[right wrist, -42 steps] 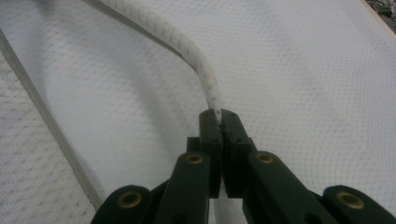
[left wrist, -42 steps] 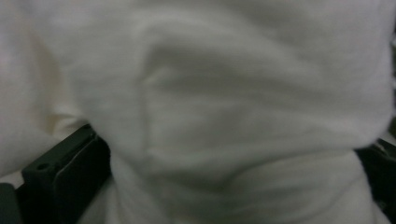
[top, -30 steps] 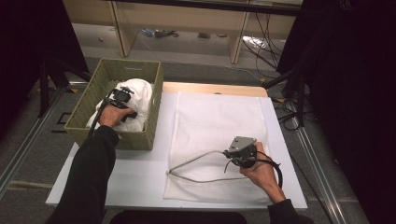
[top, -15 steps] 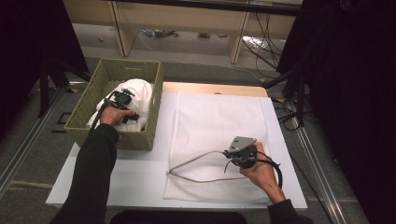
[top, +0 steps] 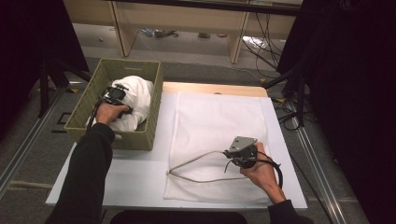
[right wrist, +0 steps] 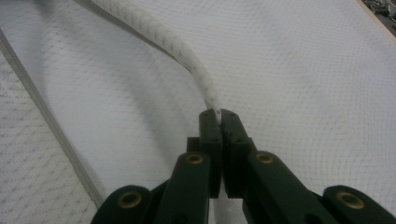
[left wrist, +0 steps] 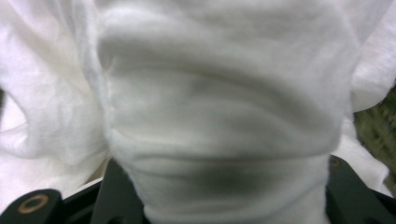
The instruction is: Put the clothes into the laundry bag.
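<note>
L claw (top: 116, 93) closing on towel (top: 133, 95) in basket (top: 156, 109); R claw (right wrist: 218, 116) clenched on mesh-bag edge (right wrist: 187, 51).

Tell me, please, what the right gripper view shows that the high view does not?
Right gripper view alone: the right gripper has its jaws shut on the raised edge of the white mesh laundry bag, and the netting's weave is plain. High view alone: the woven basket with the white cloth, the left gripper on it, both forearms, the table. Both share: the bag lying flat, its opening lifted.
</note>
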